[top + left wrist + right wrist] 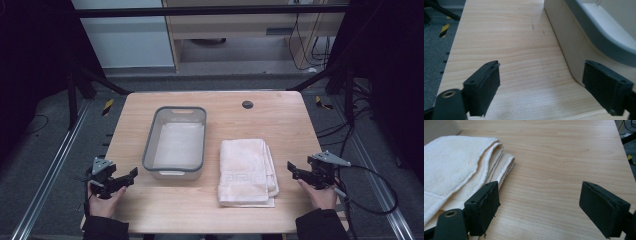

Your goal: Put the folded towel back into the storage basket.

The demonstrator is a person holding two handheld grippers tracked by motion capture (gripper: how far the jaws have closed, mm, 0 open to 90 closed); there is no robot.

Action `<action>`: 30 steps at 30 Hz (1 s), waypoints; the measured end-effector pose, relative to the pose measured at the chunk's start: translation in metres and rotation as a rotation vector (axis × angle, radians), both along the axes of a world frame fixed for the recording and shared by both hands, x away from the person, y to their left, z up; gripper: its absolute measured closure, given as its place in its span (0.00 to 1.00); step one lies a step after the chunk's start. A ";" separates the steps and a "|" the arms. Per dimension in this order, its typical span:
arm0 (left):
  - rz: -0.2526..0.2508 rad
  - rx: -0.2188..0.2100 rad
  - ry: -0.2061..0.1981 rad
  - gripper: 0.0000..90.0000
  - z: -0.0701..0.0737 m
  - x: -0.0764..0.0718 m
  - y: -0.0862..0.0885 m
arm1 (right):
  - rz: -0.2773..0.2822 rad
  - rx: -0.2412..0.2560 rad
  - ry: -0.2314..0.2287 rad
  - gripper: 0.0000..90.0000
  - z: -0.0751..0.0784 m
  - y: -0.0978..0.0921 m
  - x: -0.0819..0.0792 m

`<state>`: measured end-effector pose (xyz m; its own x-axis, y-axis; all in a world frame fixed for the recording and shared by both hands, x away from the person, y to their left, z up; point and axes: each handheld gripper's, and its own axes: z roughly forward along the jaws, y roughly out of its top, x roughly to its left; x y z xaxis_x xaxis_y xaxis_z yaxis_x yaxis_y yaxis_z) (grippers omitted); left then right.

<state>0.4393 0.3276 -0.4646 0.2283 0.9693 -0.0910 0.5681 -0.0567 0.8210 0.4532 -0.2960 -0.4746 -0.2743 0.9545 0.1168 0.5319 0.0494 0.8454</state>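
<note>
Right gripper [296, 171]: held at the near right edge of the table [280, 115], jaws spread wide with nothing between them. In the right gripper view [539, 207] bare wood lies between the jaws.
Left gripper [127, 177]: at the near left of the table, jaws also wide apart and empty — in the left gripper view [541, 87] only table grain lies between them, and the right-hand jaw sits just beside the tub's near corner.
Towel [246, 171]: a folded cream towel, flat on the table right of centre, between the tub and the right gripper; its stacked edges [461, 167] lie just left of that gripper's jaw (whether they touch, I cannot tell).
Tub [150, 145]: a pale rectangular tub with a grey rim, upright left of centre, just beside the towel — its wall [574, 50] fills the right of the left gripper view.
Hands: one on each gripper, sleeves dark.
</note>
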 end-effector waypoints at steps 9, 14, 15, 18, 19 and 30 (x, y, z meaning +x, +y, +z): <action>-0.026 -0.034 -0.040 0.20 0.010 -0.008 -0.006 | 0.022 -0.011 -0.020 0.20 0.005 0.003 -0.004; -0.033 -0.039 -0.059 0.21 0.013 -0.010 -0.008 | 0.028 -0.018 -0.027 0.21 0.007 0.004 -0.005; -0.032 -0.034 -0.066 0.21 0.014 -0.011 -0.009 | 0.032 -0.017 -0.022 0.21 0.007 0.004 -0.005; -0.035 -0.034 -0.071 0.21 0.014 -0.011 -0.010 | 0.040 -0.018 -0.016 0.22 0.008 0.006 -0.004; -0.037 -0.033 -0.077 0.21 0.016 -0.011 -0.010 | 0.044 -0.017 -0.016 0.22 0.009 0.006 -0.004; -0.048 -0.053 -0.119 0.23 0.027 -0.013 -0.014 | 0.074 -0.012 -0.046 0.22 0.019 0.012 -0.005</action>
<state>0.4267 0.3136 -0.4373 0.2866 0.9516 -0.1108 0.4641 -0.0367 0.8850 0.4486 -0.2837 -0.4555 -0.3486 0.9329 0.0907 0.4869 0.0975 0.8680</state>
